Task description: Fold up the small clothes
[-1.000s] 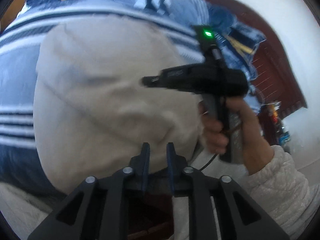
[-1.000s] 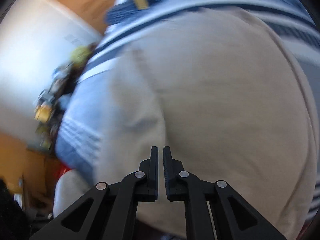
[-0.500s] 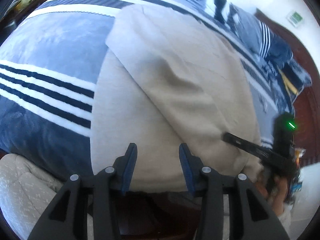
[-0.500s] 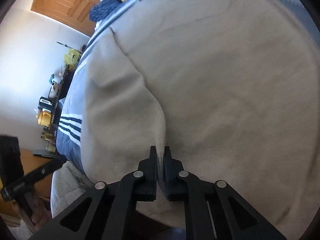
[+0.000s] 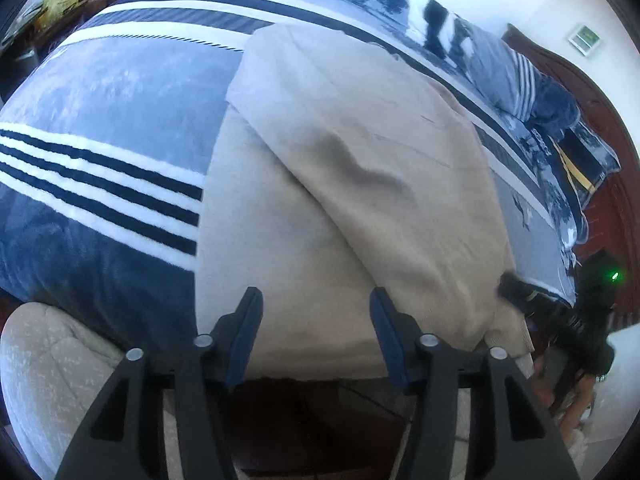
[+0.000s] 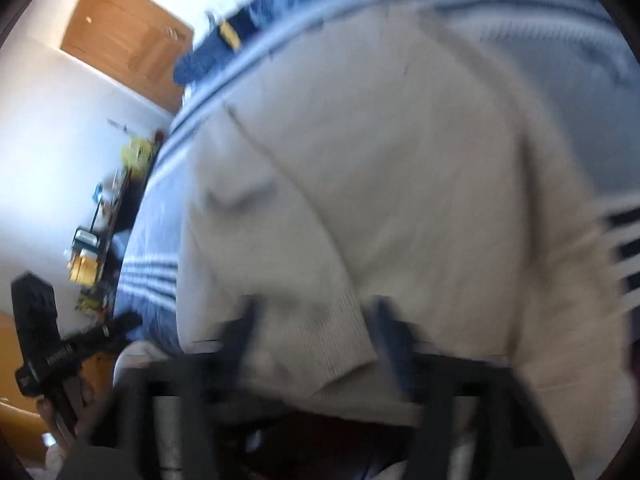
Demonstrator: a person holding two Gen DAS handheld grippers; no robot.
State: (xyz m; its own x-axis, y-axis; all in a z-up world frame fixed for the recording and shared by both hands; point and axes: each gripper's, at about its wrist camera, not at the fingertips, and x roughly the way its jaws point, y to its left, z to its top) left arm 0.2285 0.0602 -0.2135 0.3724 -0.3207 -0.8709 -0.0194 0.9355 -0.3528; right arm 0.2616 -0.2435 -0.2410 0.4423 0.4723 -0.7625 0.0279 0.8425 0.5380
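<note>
A beige knit garment [image 5: 340,184] lies on a blue striped blanket, with a sleeve folded diagonally across its body. My left gripper [image 5: 316,320] is open and empty at the garment's near hem. In the right wrist view the same garment [image 6: 400,200] fills the frame, its ribbed cuff [image 6: 340,340] lying between the blurred fingers of my right gripper [image 6: 316,332], which is open and holds nothing. The right gripper also shows in the left wrist view [image 5: 520,292] at the garment's right corner.
The blue and white striped blanket [image 5: 100,140] covers the bed. Dark blue pillows [image 5: 540,112] lie at the far right by a red-brown headboard [image 5: 612,184]. A wooden door [image 6: 124,40] and a cluttered shelf [image 6: 100,236] stand at the left.
My right gripper has opened and let go of the sleeve cuff, and it is moving. My left gripper has opened wider at the near hem.
</note>
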